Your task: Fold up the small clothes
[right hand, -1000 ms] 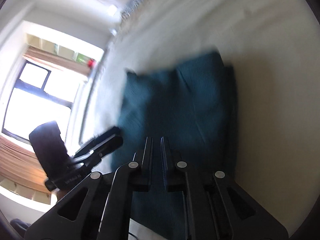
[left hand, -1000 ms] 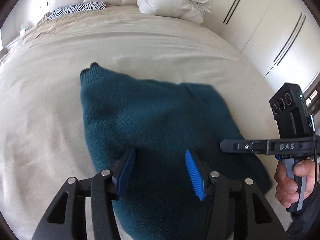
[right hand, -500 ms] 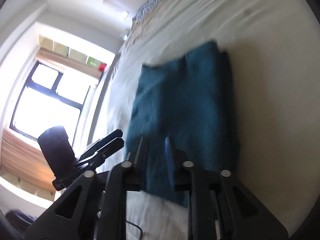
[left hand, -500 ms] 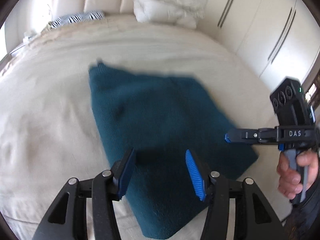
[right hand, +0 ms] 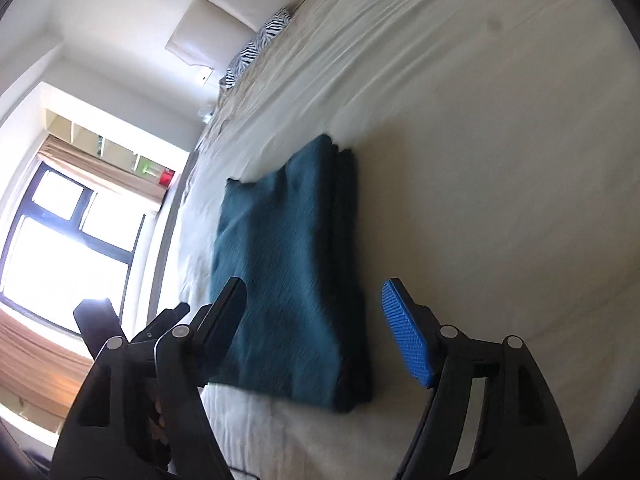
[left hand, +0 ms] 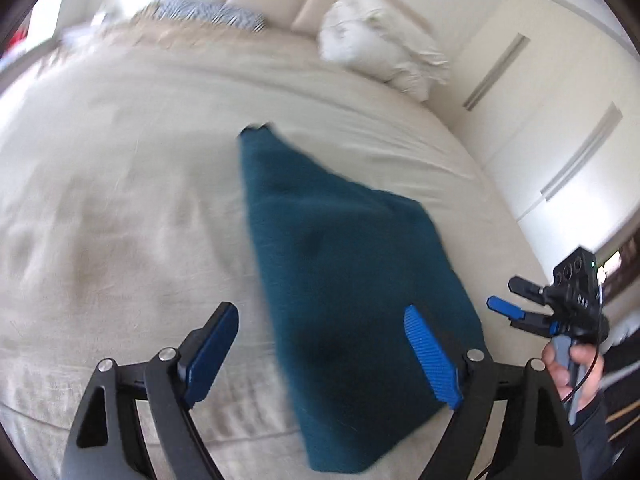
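A dark teal knitted garment [left hand: 344,264] lies folded into a flat rectangle on the beige bed [left hand: 120,200]; it also shows in the right wrist view [right hand: 288,280]. My left gripper [left hand: 320,344] is open and empty, held above the garment's near edge. My right gripper [right hand: 316,320] is open and empty, above the garment's near end. It shows in the left wrist view at the far right [left hand: 516,304], in a hand. The left gripper appears at the lower left of the right wrist view [right hand: 168,320].
A white bundled duvet [left hand: 380,56] and a zebra-print pillow [left hand: 208,16] lie by the padded headboard. White wardrobe doors [left hand: 560,120] stand to the right of the bed. A window [right hand: 64,248] is on the other side. The bed's front edge runs just below the garment.
Both grippers have pulled back and up from the garment. The right gripper went from shut to open. The left gripper has opened wider. The garment lies still.
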`<state>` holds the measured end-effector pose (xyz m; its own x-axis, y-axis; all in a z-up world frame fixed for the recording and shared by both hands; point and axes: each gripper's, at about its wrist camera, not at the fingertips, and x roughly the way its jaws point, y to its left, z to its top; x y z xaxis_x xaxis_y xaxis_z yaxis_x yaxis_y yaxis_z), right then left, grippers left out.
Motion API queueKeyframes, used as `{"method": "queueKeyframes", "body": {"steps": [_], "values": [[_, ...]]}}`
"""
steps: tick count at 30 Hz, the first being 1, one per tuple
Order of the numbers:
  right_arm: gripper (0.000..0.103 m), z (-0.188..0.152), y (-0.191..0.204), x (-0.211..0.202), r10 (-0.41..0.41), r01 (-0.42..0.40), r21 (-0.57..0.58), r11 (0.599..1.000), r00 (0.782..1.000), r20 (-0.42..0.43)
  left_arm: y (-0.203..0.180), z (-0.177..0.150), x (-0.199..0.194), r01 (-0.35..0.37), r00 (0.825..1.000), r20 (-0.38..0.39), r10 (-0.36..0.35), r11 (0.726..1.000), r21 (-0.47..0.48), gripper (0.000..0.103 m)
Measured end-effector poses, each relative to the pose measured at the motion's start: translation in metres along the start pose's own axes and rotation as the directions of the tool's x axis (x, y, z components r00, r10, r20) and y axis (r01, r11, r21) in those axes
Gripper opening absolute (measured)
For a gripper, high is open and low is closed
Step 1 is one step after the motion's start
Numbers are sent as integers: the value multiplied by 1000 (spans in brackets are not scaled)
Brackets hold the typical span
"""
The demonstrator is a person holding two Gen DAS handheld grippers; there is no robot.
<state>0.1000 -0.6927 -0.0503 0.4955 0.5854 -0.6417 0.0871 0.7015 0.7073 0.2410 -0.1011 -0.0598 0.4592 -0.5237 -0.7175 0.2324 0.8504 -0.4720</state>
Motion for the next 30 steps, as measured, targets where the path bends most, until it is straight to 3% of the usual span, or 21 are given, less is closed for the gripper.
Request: {"method": "queueKeyframes", "body": {"steps": [2, 4, 7, 9, 11, 12, 13, 15, 18, 20, 24, 30], "values": [[71, 10, -1, 15, -8, 8, 0, 1000, 999, -44, 21, 7, 21, 63, 994, -77, -71, 992, -110, 86], [71, 24, -15, 20, -42, 42, -5, 999, 994, -99, 37, 10, 39, 81, 985, -134, -111, 974, -214, 86], [69, 31, -28, 41, -75, 80, 22, 997, 983, -167, 42, 12, 53, 102, 977, -155, -146, 961, -258, 85], [68, 40, -30, 55, -43, 50, 39, 998, 986, -160, 35, 15, 56, 109, 976, -160, -151, 964, -244, 85], [54, 47, -26, 65, -25, 33, 43, 999, 985, -173, 26, 16, 60, 127, 970, -175, -171, 963, -238, 72], [50, 49, -23, 73, -24, 32, 36, 999, 981, -193, 21, 14, 63, 124, 965, -200, -172, 965, -231, 59], [44, 50, -19, 83, -32, 38, 25, 999, 975, -218, 17, 15, 67, 90, 966, -220, -137, 973, -211, 59], [43, 49, -13, 96, -60, 63, 2, 998, 969, -239, 12, 14, 69, 67, 969, -224, -109, 980, -188, 57], [32, 50, -9, 101, -89, 92, 4, 996, 968, -236, 9, 14, 65, 52, 970, -225, -96, 980, -194, 48], [25, 46, -1, 103, -141, 136, -38, 990, 966, -215, -2, 17, 61, 33, 973, -223, -66, 989, -147, 43], [22, 30, 37, 89, -267, 245, -165, 955, 955, -132, -20, 12, 36, 11, 979, -202, -26, 997, -77, 39], [21, 0, 92, 51, -262, 236, -257, 937, 962, -71, -34, -2, -34, 22, 990, -140, -22, 1000, 2, 39]]}}
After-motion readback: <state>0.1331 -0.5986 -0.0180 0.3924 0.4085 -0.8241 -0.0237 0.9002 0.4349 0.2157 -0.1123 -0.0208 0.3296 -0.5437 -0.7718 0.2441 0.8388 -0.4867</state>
